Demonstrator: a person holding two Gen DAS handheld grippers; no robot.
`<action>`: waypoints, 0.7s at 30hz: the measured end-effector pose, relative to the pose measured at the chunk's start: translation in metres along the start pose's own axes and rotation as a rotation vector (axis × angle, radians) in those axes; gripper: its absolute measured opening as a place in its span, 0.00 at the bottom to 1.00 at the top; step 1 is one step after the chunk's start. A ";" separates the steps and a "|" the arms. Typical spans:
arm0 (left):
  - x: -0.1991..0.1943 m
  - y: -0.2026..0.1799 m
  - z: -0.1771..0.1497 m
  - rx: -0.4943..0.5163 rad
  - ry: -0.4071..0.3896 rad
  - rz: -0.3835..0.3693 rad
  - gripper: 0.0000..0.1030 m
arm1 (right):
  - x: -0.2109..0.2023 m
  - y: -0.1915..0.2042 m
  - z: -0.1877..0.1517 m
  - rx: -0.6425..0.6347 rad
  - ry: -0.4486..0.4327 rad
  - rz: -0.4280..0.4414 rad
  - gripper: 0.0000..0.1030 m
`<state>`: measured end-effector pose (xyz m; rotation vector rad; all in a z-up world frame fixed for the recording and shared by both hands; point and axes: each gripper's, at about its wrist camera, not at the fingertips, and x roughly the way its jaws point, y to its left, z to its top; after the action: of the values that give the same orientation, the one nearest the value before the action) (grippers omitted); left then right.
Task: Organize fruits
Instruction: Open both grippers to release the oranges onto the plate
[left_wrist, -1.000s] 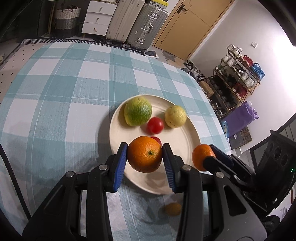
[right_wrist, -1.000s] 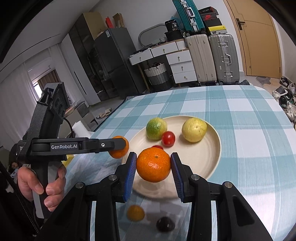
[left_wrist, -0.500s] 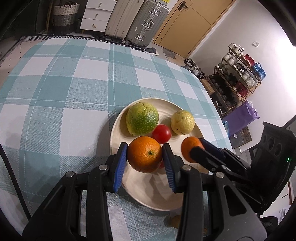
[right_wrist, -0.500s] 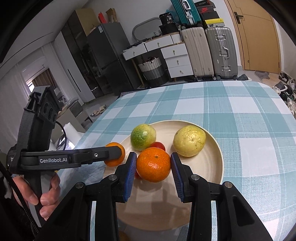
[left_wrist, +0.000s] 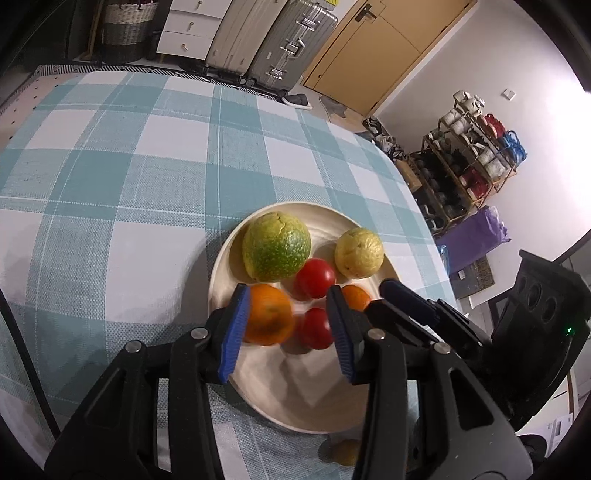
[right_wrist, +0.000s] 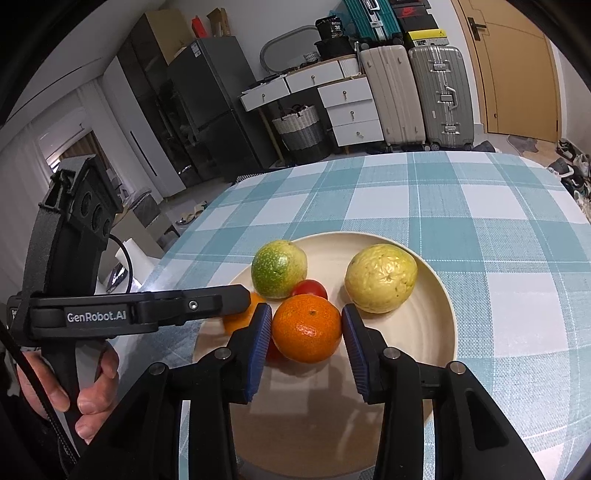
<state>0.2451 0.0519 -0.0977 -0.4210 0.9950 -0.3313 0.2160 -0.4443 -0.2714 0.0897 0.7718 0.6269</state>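
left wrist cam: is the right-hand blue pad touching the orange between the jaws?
Apart. The left wrist view shows the orange against the opposite pad, with a red tomato visible in the wide gap before the right-hand pad.

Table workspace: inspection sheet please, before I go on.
Surface: teal-checked tablecloth, round cream plate on it.
Job's things: on plate, green-yellow round fruit, wrinkled yellow fruit, two red tomatoes, loose orange; small yellowish fruit on cloth.
Clutter: nothing seen.
Grippers: left gripper open, loose orange against one of its fingers; right gripper shut on second orange.
Cables: black cable behind left gripper.
Surroundings: grey suitcases, white drawers, woven basket, wooden door.
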 end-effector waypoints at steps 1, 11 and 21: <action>-0.003 0.000 0.000 0.001 -0.005 0.002 0.38 | -0.002 0.000 0.000 -0.001 -0.011 -0.006 0.46; -0.040 -0.012 -0.011 0.029 -0.054 0.041 0.39 | -0.040 0.000 -0.001 0.029 -0.090 -0.026 0.56; -0.077 -0.043 -0.047 0.101 -0.102 0.100 0.42 | -0.090 0.009 -0.014 0.029 -0.176 -0.061 0.83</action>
<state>0.1621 0.0401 -0.0425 -0.2925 0.8925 -0.2662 0.1529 -0.4896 -0.2232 0.1452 0.6113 0.5419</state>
